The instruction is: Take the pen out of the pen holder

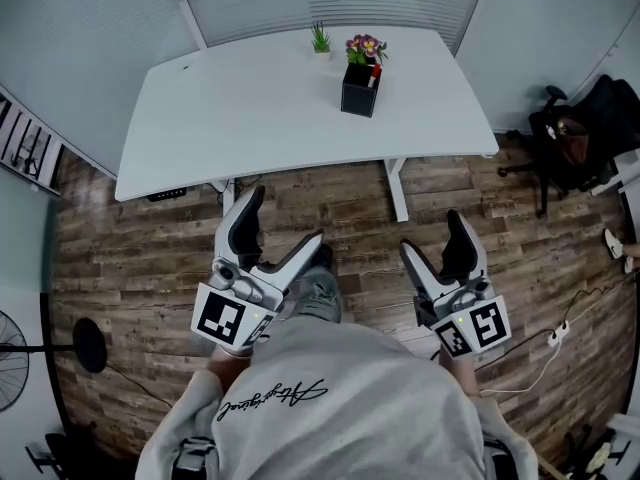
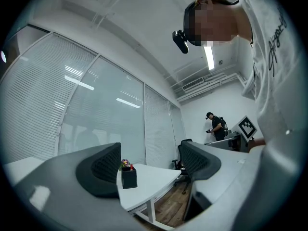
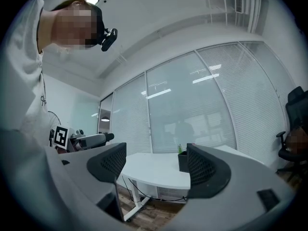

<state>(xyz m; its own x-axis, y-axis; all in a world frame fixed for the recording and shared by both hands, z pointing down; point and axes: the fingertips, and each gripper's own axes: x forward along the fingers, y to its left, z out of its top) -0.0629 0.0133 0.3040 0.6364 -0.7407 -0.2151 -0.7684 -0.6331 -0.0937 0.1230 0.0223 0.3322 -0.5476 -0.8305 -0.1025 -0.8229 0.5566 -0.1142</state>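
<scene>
Pen (image 1: 374,75): red, standing in the pen holder (image 1: 358,93), long axis near vertical, upper end poking up at the holder's right side.
Pen holder: black, square, on the far part of the white table (image 1: 250,108), just before the flowers (image 1: 366,46).
Left gripper (image 1: 284,218): jaws spread, nothing between them, over the wood floor, well apart from the holder.
Right gripper (image 1: 433,236): likewise spread and empty.

A white table (image 1: 250,108) stands on a wood floor (image 1: 130,258). A black pen holder (image 1: 359,92) sits at 3 o'clock from the table's middle. A small green plant (image 1: 320,40) stands at 11 o'clock from it, by the far edge.
</scene>
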